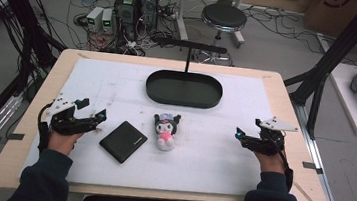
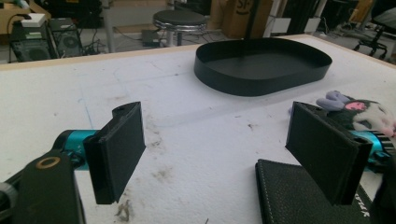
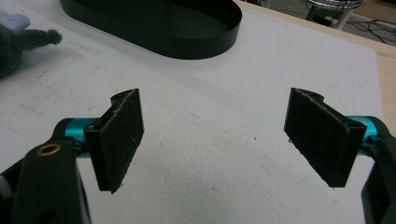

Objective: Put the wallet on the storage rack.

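A small plush toy [image 1: 166, 130] with dark ears and a pink front lies at the middle of the white mat; its head [image 2: 359, 109] shows past my left gripper's right jaw, and an ear [image 3: 32, 37] at the right gripper view's left edge. A black leather wallet [image 1: 123, 141] lies flat just left of it, also under my left jaw [image 2: 303, 196]. A black oval tray [image 1: 184, 88] sits behind them, empty [image 2: 261, 65] [image 3: 154, 23]. My left gripper [image 1: 94, 111] [image 2: 215, 149] rests open at the mat's left. My right gripper [image 1: 241, 135] [image 3: 215, 140] rests open at the right, over bare mat.
A thin black post with a crossbar [image 1: 189, 46] rises from the tray. The wooden table edge [image 1: 287, 97] frames the white mat [image 1: 211, 154]. Beyond the table stand a stool [image 1: 224, 18], computer towers [image 1: 136, 3] and floor cables.
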Motion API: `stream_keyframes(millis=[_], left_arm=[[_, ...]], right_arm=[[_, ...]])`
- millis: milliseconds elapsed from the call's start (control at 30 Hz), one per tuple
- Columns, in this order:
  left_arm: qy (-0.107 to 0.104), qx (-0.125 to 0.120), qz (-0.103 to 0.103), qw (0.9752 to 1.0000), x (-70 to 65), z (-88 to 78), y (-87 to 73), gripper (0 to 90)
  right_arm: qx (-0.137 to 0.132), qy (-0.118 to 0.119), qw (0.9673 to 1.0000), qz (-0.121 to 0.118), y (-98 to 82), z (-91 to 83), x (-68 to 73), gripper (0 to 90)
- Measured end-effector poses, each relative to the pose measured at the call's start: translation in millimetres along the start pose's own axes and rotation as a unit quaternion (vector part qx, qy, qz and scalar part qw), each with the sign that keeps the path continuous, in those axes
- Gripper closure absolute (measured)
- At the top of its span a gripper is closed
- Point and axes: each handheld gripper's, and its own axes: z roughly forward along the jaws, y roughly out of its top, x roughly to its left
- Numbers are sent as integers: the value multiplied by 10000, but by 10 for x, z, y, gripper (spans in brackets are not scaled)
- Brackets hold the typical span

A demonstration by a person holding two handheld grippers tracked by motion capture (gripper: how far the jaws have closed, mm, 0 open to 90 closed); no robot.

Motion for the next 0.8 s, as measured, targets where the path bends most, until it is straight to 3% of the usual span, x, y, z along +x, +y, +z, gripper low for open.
stream_keyframes(millis=[100,200,300,500,567,633,667,700,767,800], left_arm=[[-157,135,54,9998,-18,28,-13,248],[-365,314,-31,9988,-20,49,-43,297],[-528,718,-111,9960,-38,125,-102,299],[-652,914,-100,9936,-75,179,-137,334],[-728,1068,-114,9916,-81,209,-158,353],[-884,1353,-248,9865,-82,252,-201,403],[-884,1353,-248,9865,-82,252,-201,410],[-989,1545,-291,9826,-90,281,-227,418],[-1116,1671,-400,9788,-97,307,-252,420],[-1116,1671,-400,9788,-97,307,-252,423]], right_arm=[[41,0,10000,-59,3,3,21,201],[49,-4,9999,-116,6,9,40,201],[55,34,9999,-148,12,7,68,201],[64,39,9999,-151,5,18,63,201],[84,36,9999,-140,4,19,64,201],[75,36,9998,-158,4,21,63,201],[83,37,9999,-142,5,20,67,201],[84,43,9999,-139,5,23,68,202],[107,41,9998,-161,5,28,71,202],[111,40,9998,-174,6,31,75,202]])
